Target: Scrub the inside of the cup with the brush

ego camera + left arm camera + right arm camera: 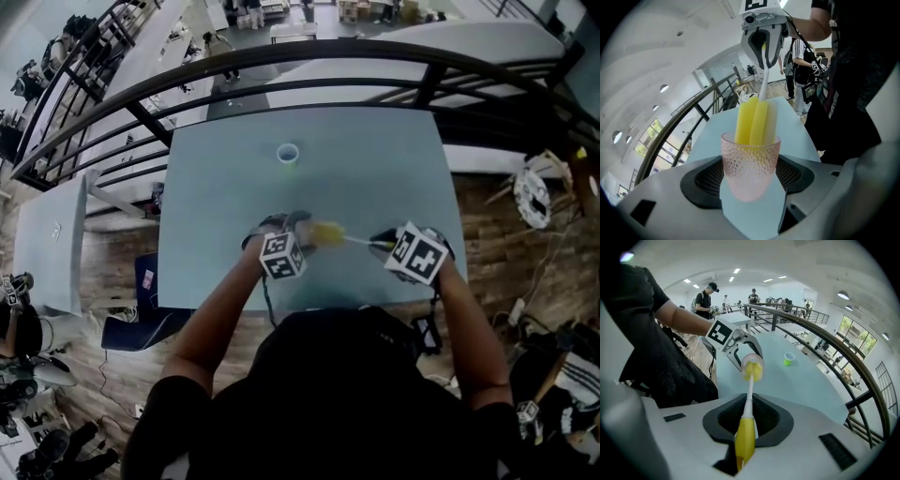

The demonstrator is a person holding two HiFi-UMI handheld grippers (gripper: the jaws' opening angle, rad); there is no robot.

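My left gripper [751, 176] is shut on a clear pink textured cup [750, 159], held on its side over the table's near edge [307, 228]. My right gripper [746, 420] is shut on the yellow handle of a brush [745, 439]. Its white stem runs to a yellow sponge head [755, 123] that sits inside the cup's mouth [752, 366]. In the head view the two grippers face each other, left gripper [298, 230] and right gripper [382, 243], with the brush [339, 236] spanning the gap.
A small green cup [288, 154] stands alone at the far middle of the pale blue table [375, 169]. A black curved railing [281, 56] runs just beyond the table's far edge. People stand in the distance [705, 298].
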